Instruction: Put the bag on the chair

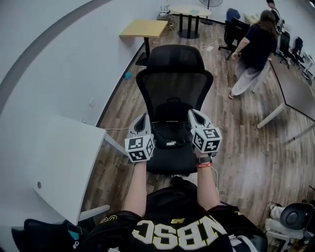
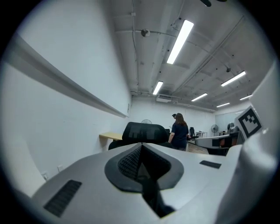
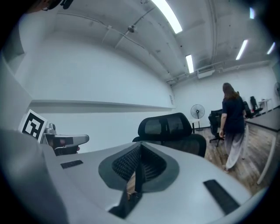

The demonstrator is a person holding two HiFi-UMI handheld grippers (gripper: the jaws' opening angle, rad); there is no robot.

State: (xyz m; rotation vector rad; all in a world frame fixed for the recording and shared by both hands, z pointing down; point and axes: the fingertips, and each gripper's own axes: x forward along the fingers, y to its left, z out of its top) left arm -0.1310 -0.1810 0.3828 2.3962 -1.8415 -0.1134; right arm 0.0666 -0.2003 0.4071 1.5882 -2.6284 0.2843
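Observation:
A black mesh office chair (image 1: 173,74) stands in front of me. On its seat lies the black bag (image 1: 171,137), between the two grippers in the head view. My left gripper (image 1: 143,122) hovers over the bag's left side and my right gripper (image 1: 193,117) over its right side. Both point toward the backrest. In the left gripper view the jaws of that gripper (image 2: 141,161) meet with nothing gripped, and the chair's headrest (image 2: 144,131) shows beyond. The right gripper (image 3: 139,168) is likewise shut and empty, facing the chair (image 3: 173,127).
A white table (image 1: 59,167) stands close at my left. A wooden table (image 1: 142,28) and a round table (image 1: 189,10) are at the back wall. A person (image 1: 253,54) walks at the back right beside long desks (image 1: 295,91). Another chair (image 1: 298,216) is at the bottom right.

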